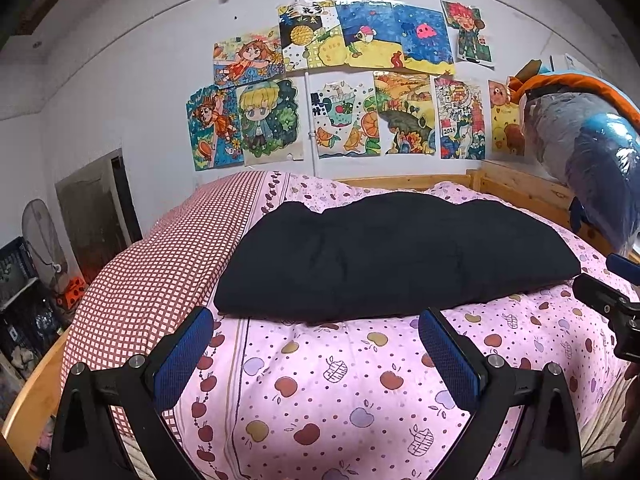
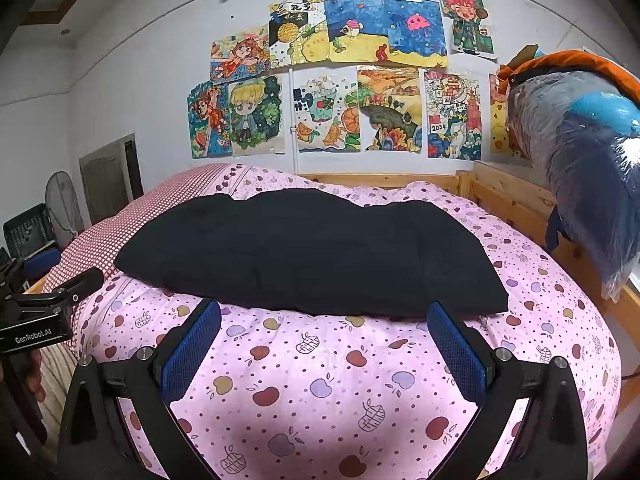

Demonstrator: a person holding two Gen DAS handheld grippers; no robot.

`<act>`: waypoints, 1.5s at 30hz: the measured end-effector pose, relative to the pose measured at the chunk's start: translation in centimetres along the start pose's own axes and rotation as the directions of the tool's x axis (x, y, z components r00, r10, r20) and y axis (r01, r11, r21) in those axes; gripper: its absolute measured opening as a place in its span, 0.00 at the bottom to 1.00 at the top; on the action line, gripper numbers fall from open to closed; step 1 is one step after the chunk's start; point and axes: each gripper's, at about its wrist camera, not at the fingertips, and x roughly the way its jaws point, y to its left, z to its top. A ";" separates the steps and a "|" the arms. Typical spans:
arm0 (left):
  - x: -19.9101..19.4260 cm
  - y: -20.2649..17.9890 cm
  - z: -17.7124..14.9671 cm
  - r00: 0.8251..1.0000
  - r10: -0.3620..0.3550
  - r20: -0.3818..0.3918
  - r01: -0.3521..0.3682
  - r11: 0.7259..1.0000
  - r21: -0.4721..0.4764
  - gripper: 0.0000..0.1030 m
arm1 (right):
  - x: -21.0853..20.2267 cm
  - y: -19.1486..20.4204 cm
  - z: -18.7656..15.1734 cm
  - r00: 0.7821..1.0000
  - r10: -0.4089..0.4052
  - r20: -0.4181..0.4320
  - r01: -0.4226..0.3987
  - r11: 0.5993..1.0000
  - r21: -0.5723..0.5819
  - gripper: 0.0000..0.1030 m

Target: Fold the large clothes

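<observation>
Left gripper (image 1: 316, 344) and right gripper (image 2: 325, 340), blue-padded, both spread wide and empty, near edge of pink apple-print quilt (image 1: 320, 392); folded black garment (image 1: 384, 256) lies just beyond.

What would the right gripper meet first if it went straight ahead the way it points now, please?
Most likely the near edge of the black garment lying on the pink quilt. The open right gripper hangs just short of it, above the quilt, though depth is hard to judge.
</observation>
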 end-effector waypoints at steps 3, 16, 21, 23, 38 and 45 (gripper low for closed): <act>-0.1 0.0 0.0 1.000 0.001 0.003 -0.001 1.000 0.004 1.00 | 0.0 0.0 0.0 1.000 0.000 0.000 0.000 1.000 0.000 0.98; -0.1 0.1 0.0 1.000 0.001 0.003 -0.001 1.000 0.005 1.00 | -0.1 -0.1 0.0 1.000 0.000 0.000 0.000 1.000 0.002 0.98; -0.1 0.1 0.0 1.000 0.000 0.003 0.000 1.000 0.005 1.00 | -0.1 -0.2 0.0 1.000 0.000 0.000 0.000 1.000 0.002 0.98; -0.1 0.0 0.0 1.000 0.001 0.003 -0.001 1.000 0.004 1.00 | -0.1 -0.2 0.0 1.000 0.000 0.001 0.000 1.000 0.002 0.98; -0.2 0.1 0.0 1.000 -0.002 0.004 0.002 1.000 0.004 1.00 | -0.3 -0.3 -0.1 1.000 -0.004 -0.003 0.004 1.000 0.009 0.98; -0.2 0.1 0.0 1.000 -0.003 0.003 0.003 1.000 0.004 1.00 | -0.3 -0.3 -0.1 1.000 -0.003 -0.002 0.003 1.000 0.010 0.98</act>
